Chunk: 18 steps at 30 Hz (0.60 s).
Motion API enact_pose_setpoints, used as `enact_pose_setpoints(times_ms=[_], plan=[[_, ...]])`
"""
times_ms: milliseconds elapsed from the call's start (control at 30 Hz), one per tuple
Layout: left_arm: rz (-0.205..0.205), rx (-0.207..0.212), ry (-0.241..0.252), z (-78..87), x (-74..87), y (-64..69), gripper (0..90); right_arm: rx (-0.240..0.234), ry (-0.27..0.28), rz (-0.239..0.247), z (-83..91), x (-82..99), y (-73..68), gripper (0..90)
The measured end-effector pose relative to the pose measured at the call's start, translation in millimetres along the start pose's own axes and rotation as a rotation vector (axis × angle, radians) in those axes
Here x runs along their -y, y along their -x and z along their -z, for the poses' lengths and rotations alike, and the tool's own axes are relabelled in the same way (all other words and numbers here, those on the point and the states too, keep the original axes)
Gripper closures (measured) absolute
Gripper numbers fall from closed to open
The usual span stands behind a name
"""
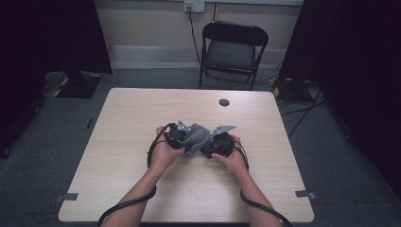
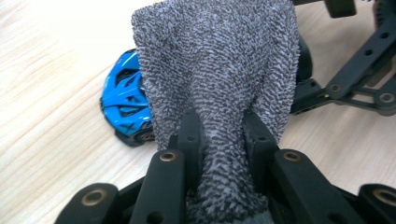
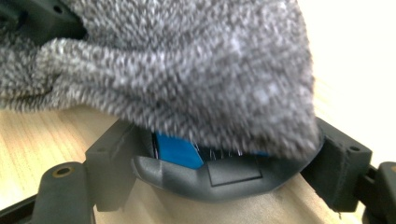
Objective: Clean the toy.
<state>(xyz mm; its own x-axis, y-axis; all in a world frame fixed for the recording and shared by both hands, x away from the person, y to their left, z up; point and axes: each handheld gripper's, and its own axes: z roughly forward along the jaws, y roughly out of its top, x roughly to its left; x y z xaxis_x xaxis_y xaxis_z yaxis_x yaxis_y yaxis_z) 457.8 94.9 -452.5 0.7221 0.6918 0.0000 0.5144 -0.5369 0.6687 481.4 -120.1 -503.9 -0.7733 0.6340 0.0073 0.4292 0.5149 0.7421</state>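
Both forearms angled inward over the pale wooden counter (image 1: 142, 123), left tongs (image 2: 223, 135) pinching a grey knitted terry sock (image 2: 219, 70), right tongs (image 3: 219, 172) clamping a small blue toy car (image 3: 177, 151) beneath it

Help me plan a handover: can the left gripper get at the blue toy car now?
Probably not: the left gripper is shut on the grey cloth draped over the blue toy car, which the right gripper grips.

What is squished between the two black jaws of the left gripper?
A fuzzy grey cloth. In the left gripper view, the left gripper pinches a bunched fold of it, and the rest drapes over a blue toy car on the table.
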Motion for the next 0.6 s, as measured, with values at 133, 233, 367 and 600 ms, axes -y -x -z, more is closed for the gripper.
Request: enact_pose_setpoints(times_ms=[133,233,367,600], plan=[[0.012,-0.012,-0.003,1.7,1.7,-6.1,73.3,0.000,0.000,0.000,0.0,0.0,0.0,20.4],[0.022,-0.019,-0.009,1.9,2.9,-10.8,73.3,0.000,0.000,0.000,0.0,0.0,0.0,20.3],[0.036,-0.027,-0.006,1.1,3.3,-14.1,73.3,0.000,0.000,0.000,0.0,0.0,0.0,20.4],[0.063,-0.040,-0.010,0.5,3.9,-22.9,73.1,0.000,0.000,0.000,0.0,0.0,0.0,20.4]])
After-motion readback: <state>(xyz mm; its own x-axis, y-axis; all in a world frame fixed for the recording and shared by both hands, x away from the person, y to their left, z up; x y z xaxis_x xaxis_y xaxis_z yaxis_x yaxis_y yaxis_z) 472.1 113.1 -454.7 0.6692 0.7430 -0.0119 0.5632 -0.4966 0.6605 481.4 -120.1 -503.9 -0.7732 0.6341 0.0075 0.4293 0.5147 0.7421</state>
